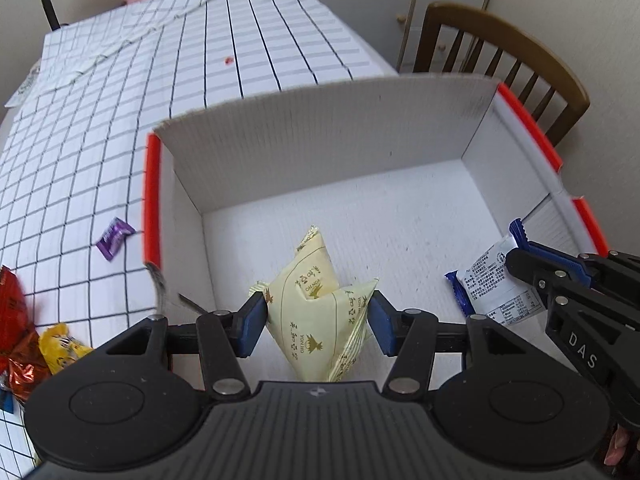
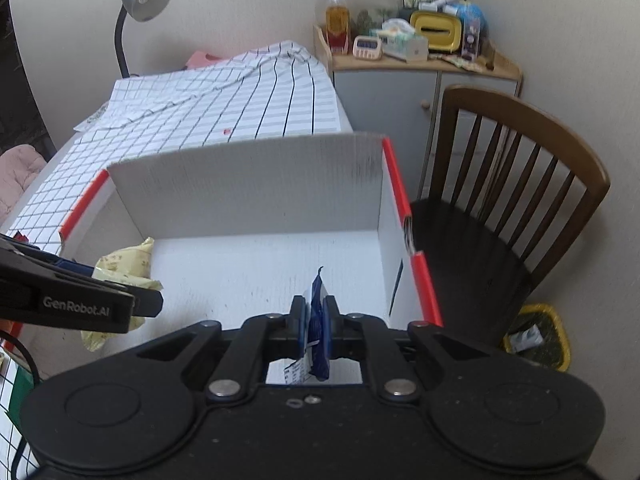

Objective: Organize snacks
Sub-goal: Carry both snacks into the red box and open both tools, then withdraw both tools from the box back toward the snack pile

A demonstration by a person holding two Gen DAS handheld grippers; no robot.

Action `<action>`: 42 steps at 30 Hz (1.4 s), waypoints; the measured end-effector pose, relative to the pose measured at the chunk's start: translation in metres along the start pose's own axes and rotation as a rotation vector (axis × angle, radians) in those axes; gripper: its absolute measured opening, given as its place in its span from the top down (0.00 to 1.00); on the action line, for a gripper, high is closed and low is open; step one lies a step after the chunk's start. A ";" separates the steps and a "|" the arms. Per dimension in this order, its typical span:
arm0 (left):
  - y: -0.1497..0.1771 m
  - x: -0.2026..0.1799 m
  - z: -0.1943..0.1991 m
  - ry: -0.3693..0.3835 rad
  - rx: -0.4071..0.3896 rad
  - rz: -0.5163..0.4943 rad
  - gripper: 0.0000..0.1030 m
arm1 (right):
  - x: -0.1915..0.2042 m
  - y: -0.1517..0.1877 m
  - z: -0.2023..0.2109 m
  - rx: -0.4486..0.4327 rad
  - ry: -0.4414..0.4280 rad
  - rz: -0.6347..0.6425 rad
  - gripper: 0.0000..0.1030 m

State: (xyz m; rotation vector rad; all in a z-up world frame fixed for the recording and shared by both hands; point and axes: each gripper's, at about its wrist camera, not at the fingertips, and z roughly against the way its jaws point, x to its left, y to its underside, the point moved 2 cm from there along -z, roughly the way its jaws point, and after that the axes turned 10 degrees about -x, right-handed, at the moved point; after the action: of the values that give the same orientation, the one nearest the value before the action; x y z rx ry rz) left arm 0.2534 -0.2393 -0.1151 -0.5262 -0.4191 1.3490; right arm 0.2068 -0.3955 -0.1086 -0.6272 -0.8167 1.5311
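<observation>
Over the white box [image 1: 384, 216], your left claw [image 1: 318, 318] is clenched on a pale yellow snack packet [image 1: 316, 304], held just above the box floor. Your right claw [image 2: 315, 322] pinches a blue-and-white wrapper [image 2: 317, 320] edge-on over the box's right side. Left of the box, on the checked desk [image 1: 80, 152], lie a purple candy [image 1: 114, 238], a yellow packet [image 1: 62, 346] and red packets [image 1: 16, 320].

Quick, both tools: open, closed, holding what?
Left tool: closed on the pale yellow snack packet.
Right tool: closed on the blue-and-white snack packet.
</observation>
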 end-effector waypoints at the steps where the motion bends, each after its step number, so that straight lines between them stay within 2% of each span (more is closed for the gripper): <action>1: 0.001 -0.001 -0.003 -0.001 0.005 -0.002 0.47 | 0.000 0.001 -0.001 0.005 -0.004 0.002 0.94; 6: 0.003 -0.005 -0.014 -0.015 0.040 -0.013 0.47 | 0.001 0.003 -0.003 0.023 -0.022 0.011 0.93; 10: 0.004 -0.007 -0.019 -0.020 0.061 -0.007 0.46 | 0.002 0.001 -0.004 0.035 -0.034 0.029 0.85; 15: 0.004 -0.007 -0.017 -0.013 0.065 0.005 0.44 | 0.003 0.002 -0.006 0.048 -0.039 0.043 0.82; 19: 0.005 -0.005 -0.015 0.010 0.066 0.027 0.43 | 0.004 0.002 -0.002 0.045 -0.047 0.034 0.75; 24: 0.007 -0.004 0.000 0.028 0.025 0.039 0.42 | 0.007 0.001 0.010 0.025 -0.053 0.035 0.67; 30: 0.008 0.001 0.032 0.044 -0.065 0.032 0.39 | 0.014 -0.004 0.035 -0.020 -0.054 0.038 0.55; 42: 0.014 0.033 0.097 0.088 -0.200 0.051 0.38 | 0.047 -0.017 0.086 -0.121 -0.062 0.046 0.35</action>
State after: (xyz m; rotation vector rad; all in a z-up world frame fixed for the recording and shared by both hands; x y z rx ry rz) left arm 0.1932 -0.1940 -0.0448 -0.7638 -0.4733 1.3349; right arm 0.1440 -0.3606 -0.0397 -0.6935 -0.9529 1.5577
